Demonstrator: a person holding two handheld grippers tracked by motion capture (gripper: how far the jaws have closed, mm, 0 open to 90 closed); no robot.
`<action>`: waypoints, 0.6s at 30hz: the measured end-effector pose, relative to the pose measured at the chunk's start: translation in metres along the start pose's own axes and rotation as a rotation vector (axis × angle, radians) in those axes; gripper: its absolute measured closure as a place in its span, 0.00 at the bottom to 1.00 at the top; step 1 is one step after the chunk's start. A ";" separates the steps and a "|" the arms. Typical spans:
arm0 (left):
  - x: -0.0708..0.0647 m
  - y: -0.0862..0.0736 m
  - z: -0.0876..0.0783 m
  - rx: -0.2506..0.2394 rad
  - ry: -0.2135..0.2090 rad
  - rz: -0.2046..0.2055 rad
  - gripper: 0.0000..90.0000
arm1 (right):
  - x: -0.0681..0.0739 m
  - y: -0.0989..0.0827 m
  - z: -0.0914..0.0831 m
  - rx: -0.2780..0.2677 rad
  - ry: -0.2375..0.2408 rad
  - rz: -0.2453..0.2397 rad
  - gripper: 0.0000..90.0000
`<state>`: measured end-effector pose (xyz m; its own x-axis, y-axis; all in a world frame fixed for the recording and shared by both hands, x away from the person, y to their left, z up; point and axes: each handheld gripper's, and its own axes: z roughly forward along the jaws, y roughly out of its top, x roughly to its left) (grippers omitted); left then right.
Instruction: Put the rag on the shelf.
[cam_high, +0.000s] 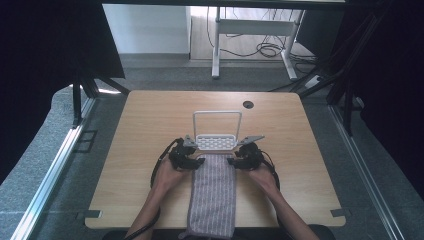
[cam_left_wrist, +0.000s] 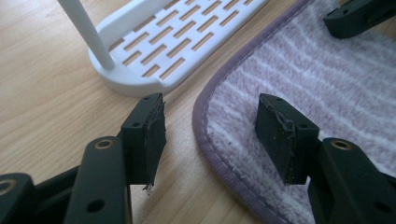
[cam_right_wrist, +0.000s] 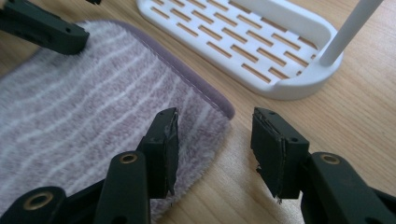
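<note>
Towel (cam_high: 213, 195), striped lilac-grey, lies flat down the middle of the worktop (cam_high: 145, 125), its near end hanging over the near edge, its far end just short of the white rack (cam_high: 216, 134). We have our left tongs (cam_high: 196, 161) straddling the far left corner: one jaw over the pile, one over bare wood, half open, nothing pinched. Our right tongs (cam_high: 231, 161) straddle the far right corner the same way. We judge both corners lined up but not yet gripped; closing, lifting and hanging on the rack remain.

one towel (cam_high: 214, 192), one white rack (cam_high: 216, 141), two tongs (cam_high: 199, 161)
</note>
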<state>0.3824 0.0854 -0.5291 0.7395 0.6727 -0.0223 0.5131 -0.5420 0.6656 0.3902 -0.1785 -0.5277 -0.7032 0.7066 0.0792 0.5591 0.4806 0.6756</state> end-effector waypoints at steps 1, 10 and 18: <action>-0.001 -0.001 0.002 0.010 -0.001 0.001 0.48 | 0.000 0.000 0.001 0.000 0.001 0.000 0.57; -0.007 -0.003 0.003 0.005 -0.047 -0.047 0.74 | 0.008 -0.003 0.003 0.005 0.039 -0.050 0.88; -0.009 0.000 0.002 0.022 -0.059 -0.044 0.91 | 0.012 -0.002 0.000 -0.001 0.033 -0.071 0.94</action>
<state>0.3768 0.0787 -0.5303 0.7402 0.6655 -0.0955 0.5545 -0.5239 0.6466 0.3807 -0.1710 -0.5277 -0.7548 0.6536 0.0551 0.5072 0.5284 0.6808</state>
